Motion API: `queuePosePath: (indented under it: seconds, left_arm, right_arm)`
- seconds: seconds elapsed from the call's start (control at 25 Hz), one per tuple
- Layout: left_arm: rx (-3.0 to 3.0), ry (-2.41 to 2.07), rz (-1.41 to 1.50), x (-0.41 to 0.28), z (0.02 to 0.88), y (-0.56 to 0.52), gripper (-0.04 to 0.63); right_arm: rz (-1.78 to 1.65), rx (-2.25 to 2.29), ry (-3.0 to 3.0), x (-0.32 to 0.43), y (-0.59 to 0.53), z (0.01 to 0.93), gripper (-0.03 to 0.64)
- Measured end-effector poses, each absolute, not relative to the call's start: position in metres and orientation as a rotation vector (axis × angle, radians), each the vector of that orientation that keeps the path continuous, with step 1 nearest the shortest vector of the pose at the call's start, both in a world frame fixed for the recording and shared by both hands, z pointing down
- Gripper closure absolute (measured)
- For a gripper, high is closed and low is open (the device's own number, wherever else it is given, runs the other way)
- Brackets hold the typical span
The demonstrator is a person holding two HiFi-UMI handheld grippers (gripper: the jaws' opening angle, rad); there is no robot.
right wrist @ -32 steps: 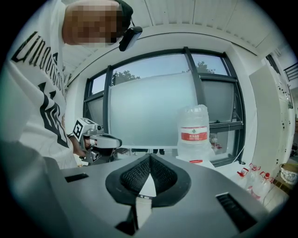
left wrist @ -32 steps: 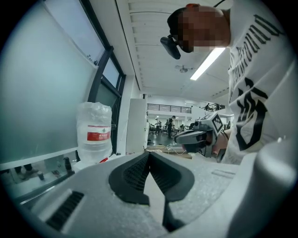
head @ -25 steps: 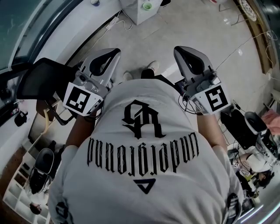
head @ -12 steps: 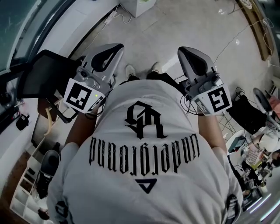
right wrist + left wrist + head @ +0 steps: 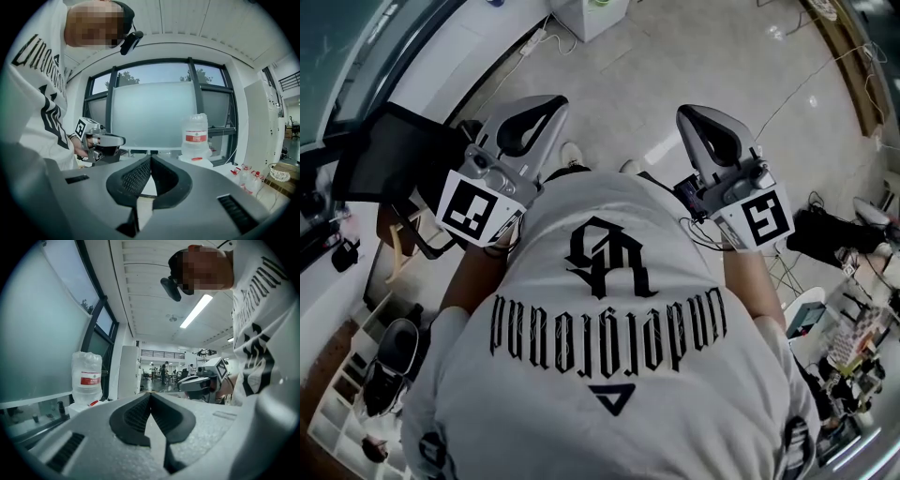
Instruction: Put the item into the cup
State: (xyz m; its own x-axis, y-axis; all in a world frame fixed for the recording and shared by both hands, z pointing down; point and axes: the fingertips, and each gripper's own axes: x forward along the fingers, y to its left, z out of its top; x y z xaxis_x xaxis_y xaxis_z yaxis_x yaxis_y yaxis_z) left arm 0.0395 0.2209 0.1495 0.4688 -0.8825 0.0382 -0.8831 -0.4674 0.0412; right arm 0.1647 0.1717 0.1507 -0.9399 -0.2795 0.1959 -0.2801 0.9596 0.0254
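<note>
My left gripper and right gripper, both pressed together on nothing, hang over the floor; no item or cup shows to aim for.

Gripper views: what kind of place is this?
Likely an open-plan lab or office, not a home. A water-cooler bottle stands by tall frosted windows, a strip light runs along the panelled ceiling, and people stand among workstations far down the hall.
</note>
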Motion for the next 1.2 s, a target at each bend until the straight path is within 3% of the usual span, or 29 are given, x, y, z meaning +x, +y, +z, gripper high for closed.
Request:
queuePosePath:
  seconds: [0.64, 1.2]
  left_arm:
    - [2.565, -1.726, 0.065, 0.167, 0.156, 0.246, 0.581]
    - [2.51, -1.756, 0.017, 0.13, 0.157, 0.225, 0.581]
  right_arm:
    - [0.053, 0.268, -2.938, 0.289, 0.192, 0.178, 0.603]
    - [0.078, 0.211, -2.926, 0.247, 0.168, 0.179, 0.603]
